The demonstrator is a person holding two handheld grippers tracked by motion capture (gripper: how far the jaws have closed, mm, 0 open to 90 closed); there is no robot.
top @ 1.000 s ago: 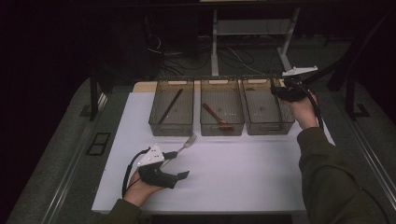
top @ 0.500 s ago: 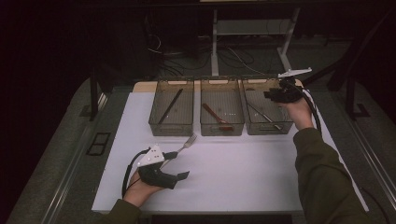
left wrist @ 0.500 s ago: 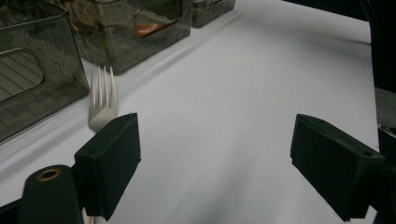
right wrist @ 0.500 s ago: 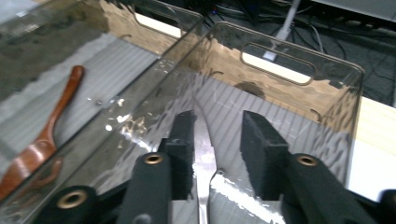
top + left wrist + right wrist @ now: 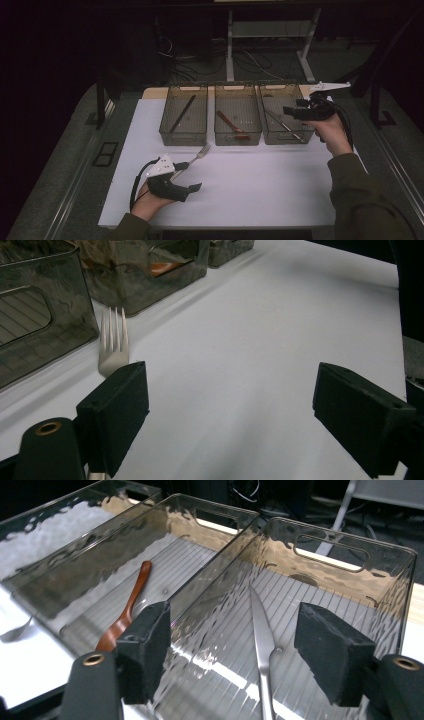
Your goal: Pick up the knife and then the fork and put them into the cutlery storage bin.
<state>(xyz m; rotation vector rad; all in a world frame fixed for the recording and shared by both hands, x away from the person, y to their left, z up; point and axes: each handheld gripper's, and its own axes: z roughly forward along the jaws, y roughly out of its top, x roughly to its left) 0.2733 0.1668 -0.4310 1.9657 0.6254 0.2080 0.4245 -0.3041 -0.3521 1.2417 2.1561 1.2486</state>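
Your right gripper (image 5: 291, 111) hangs over the right-hand bin (image 5: 286, 137) of the three clear bins, its jaws released and just lately widening, with nothing pinched between them. In the right gripper view (image 5: 232, 655) a silver knife (image 5: 262, 645) lies flat on the ribbed floor of that bin, below the gap between your fingers (image 5: 145, 652) and a little nearer the right pad than the left; it touches neither. The same knife (image 5: 284, 125) runs slantwise along the bin floor in the high view. Past your left finger, one bin over, a brown wooden spoon (image 5: 122, 620) rests in the middle bin (image 5: 238, 137), well clear of the pads.

Your left gripper (image 5: 192, 176) sits low on the white table sheet (image 5: 260, 185), its jaws spread wide and holding nothing. In the left gripper view (image 5: 230, 415) a silver fork (image 5: 113, 347) lies on the sheet with its tines pointing away from you, just beyond the left finger (image 5: 117, 412); its handle runs back under that pad, and whether the pad touches it is hard to tell from this angle. The space between your two fingers is bare sheet. Ahead of the fork stands the left bin (image 5: 183, 135), which holds a dark slim utensil (image 5: 181, 114), too dim in the high view to name.
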